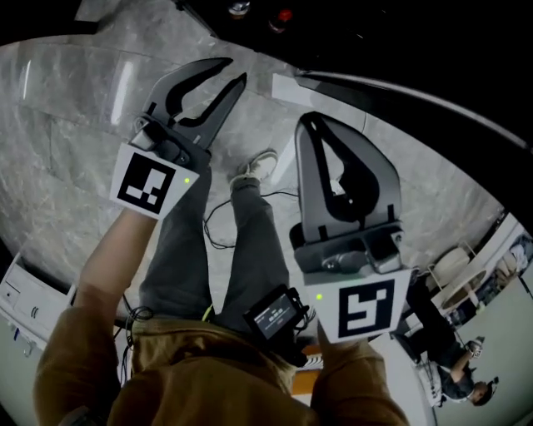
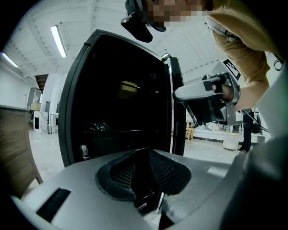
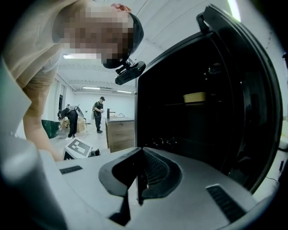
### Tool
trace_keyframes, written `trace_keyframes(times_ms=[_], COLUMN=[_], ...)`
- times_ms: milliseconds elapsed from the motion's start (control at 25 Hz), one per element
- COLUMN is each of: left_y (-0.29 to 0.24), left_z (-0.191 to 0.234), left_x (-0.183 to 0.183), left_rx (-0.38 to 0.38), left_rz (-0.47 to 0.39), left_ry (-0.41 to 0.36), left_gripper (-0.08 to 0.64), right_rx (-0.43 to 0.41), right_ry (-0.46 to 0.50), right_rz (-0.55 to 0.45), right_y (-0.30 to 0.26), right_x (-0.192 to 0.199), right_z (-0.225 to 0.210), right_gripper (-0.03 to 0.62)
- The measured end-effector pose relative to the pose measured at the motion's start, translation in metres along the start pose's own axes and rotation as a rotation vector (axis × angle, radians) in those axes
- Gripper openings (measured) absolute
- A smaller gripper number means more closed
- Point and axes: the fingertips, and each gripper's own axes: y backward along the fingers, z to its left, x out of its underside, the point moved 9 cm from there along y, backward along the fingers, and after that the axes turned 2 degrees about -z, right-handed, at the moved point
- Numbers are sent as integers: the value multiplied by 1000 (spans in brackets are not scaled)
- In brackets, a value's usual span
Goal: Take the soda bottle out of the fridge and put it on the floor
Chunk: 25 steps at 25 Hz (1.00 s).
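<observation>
Your left gripper (image 1: 236, 69) stands slightly parted, holding nothing; your right gripper (image 1: 310, 118) is closed tight, empty. Both face the dark fridge (image 2: 121, 99).

Fridge (image 2: 135, 67) interior is nearly black in both gripper views. There's a pale yellowish thing (image 2: 129, 89) on the upper shelf, can't tell what. Glinting shapes (image 2: 95, 126) lower left are unreadable, and the soda bottle can't be picked out. In head view, two small round tops sit in the dark at the far top edge, one silvery (image 1: 239, 8) & one red (image 1: 285, 15), both too small to ID. White box (image 1: 21, 295) is cut off by the left edge. Seated person (image 1: 456, 376), near right, is partly out of frame. Two far-off people (image 3: 98, 114) in right gripper view are too small for detail.
</observation>
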Motion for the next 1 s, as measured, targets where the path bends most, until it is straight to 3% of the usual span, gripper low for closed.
trace_keyframes(times_ms=[480, 720, 1000], left_y=[-32, -56, -90], left_z=[8, 16, 26], left_x=[79, 106, 141], left_rx=[34, 70, 84], left_rz=[41, 66, 87], left_ry=[-53, -133, -122], left_gripper=[149, 190, 229], right_rx=[63, 34, 80], right_ry=[-13, 63, 77], right_rz=[1, -28, -35], right_y=[-1, -10, -16], right_x=[82, 97, 117], right_z=[-4, -9, -21], right_gripper=[2, 2, 2])
